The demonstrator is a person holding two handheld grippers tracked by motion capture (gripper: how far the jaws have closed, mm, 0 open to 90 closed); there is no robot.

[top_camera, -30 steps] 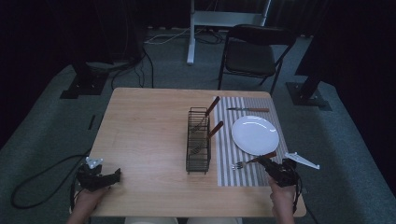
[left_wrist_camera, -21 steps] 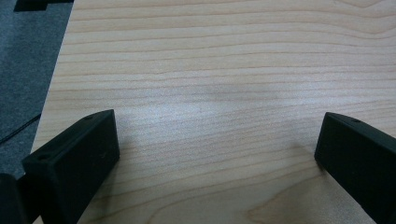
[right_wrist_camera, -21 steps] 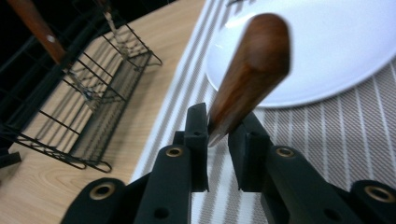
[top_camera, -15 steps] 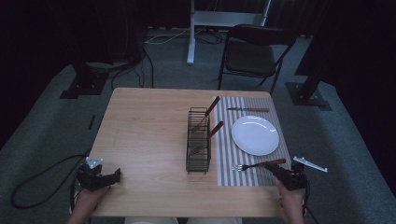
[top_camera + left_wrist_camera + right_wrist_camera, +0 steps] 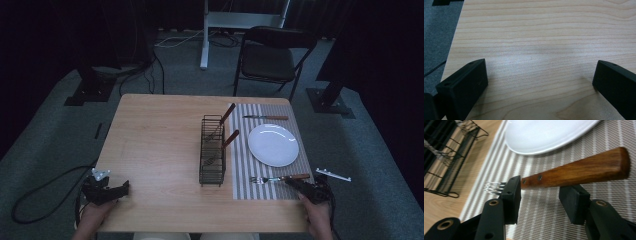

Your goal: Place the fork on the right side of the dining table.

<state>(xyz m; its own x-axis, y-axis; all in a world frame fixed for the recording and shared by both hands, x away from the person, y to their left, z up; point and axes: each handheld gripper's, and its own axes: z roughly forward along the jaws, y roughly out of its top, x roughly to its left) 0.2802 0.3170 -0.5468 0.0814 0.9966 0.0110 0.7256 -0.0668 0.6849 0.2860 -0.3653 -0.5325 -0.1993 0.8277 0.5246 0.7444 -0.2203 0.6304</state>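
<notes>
Item: wooden-handled steel fork [image 5: 576, 170], lying on the grey striped placemat [image 5: 295, 190] just below the round white plate [image 5: 273, 144]. Right gripper [image 5: 541, 197]: jaws apart, fork released. Left gripper [image 5: 117, 189]: jaws wide, empty, over the pale wooden table [image 5: 536, 37]. Step: fork placement apparently complete; next, probably fetching cutlery from the black wire caddy [image 5: 212, 150].

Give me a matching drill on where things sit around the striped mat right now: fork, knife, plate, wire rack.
Things:
1. fork
2. knife
3. plate
4. wire rack

Places:
A. far edge of the striped mat
B. bare wood, just left of the mat
C. near edge of the mat, by the right gripper
D. middle of the mat

Pairs: 1-C, 2-A, 3-D, 4-B
</notes>
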